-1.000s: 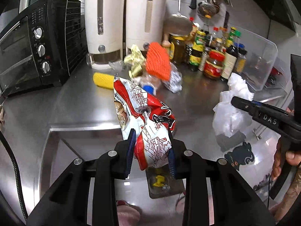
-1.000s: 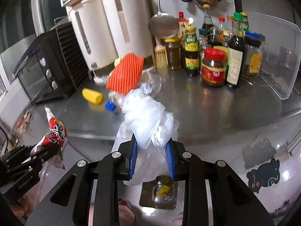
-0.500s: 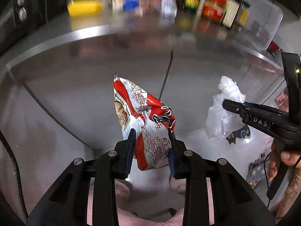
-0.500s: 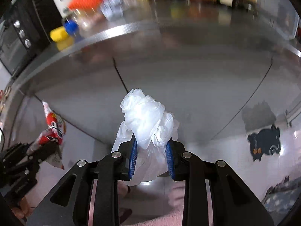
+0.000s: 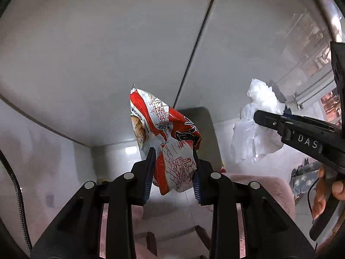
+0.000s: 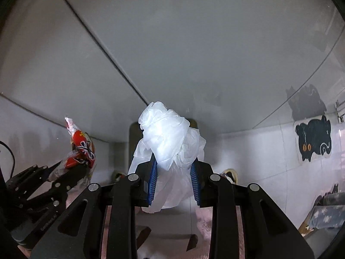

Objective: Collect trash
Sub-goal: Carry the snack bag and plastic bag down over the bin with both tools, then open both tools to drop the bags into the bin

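Observation:
My left gripper (image 5: 172,172) is shut on a red and white snack packet (image 5: 163,138) that stands up between the blue pads. My right gripper (image 6: 173,178) is shut on a crumpled white plastic bag (image 6: 170,142). Both are held low in front of grey cabinet doors. In the left wrist view the right gripper (image 5: 278,118) and its white bag (image 5: 254,133) show at the right. In the right wrist view the left gripper (image 6: 73,168) and the packet (image 6: 80,149) show at the left.
Grey cabinet doors (image 5: 107,54) with a dark seam fill the background. A pink mat (image 5: 258,190) lies on the white tiled floor below. A black cat sticker (image 6: 313,138) is on the tiles at right. A dark panel (image 5: 207,133) stands behind the packet.
Both grippers have dropped from countertop height to below the counter edge, each keeping its load. The countertop items have left the view; cabinet doors and floor now fill it.

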A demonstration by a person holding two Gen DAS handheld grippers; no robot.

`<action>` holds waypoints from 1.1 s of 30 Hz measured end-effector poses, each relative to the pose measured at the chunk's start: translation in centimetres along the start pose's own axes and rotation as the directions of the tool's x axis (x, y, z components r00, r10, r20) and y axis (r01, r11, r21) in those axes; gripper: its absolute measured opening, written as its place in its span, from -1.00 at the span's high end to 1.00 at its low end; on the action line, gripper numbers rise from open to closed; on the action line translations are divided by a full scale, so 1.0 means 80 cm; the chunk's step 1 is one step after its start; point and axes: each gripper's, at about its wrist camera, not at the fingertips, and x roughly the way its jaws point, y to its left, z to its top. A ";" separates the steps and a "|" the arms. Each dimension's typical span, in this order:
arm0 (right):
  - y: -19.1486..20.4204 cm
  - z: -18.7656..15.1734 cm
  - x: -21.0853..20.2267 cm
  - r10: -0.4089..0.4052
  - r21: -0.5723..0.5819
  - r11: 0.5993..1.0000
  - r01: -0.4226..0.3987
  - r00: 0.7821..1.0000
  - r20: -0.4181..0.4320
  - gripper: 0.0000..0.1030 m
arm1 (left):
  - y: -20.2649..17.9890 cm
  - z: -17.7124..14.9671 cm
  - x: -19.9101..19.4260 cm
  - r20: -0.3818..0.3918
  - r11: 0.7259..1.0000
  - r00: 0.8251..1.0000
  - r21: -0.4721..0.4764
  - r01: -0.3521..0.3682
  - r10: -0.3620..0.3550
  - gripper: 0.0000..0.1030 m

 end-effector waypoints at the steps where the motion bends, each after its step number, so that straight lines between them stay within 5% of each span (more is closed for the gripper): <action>1: -0.001 0.001 0.012 -0.006 0.001 1.000 0.006 1.000 -0.014 0.41 | 0.001 0.001 0.014 -0.018 1.000 1.000 0.001 0.004 -0.004 0.43; 11: 0.004 0.016 0.086 -0.008 0.008 1.000 0.009 0.993 -0.121 0.40 | 0.007 0.011 0.085 -0.112 1.000 0.993 0.015 0.021 -0.019 0.43; 15: 0.005 0.025 0.093 0.005 0.020 1.000 -0.002 0.992 -0.127 0.05 | 0.008 0.015 0.095 -0.127 1.000 0.992 0.017 0.017 -0.015 0.35; 22: 0.012 0.033 0.072 0.004 0.022 1.000 -0.002 0.995 -0.097 -0.31 | 0.006 0.008 0.083 -0.103 1.000 0.995 0.011 0.015 -0.014 -0.23; 30: 0.023 0.037 0.011 -0.035 -0.002 0.999 0.035 0.999 -0.010 -0.77 | 0.008 0.010 0.022 -0.020 1.000 1.000 -0.001 -0.017 0.017 -0.67; 33: 0.033 0.036 -0.027 -0.046 -0.016 0.999 0.047 0.998 0.037 -0.80 | 0.007 0.009 -0.015 0.027 1.000 0.999 -0.003 -0.024 0.024 -0.75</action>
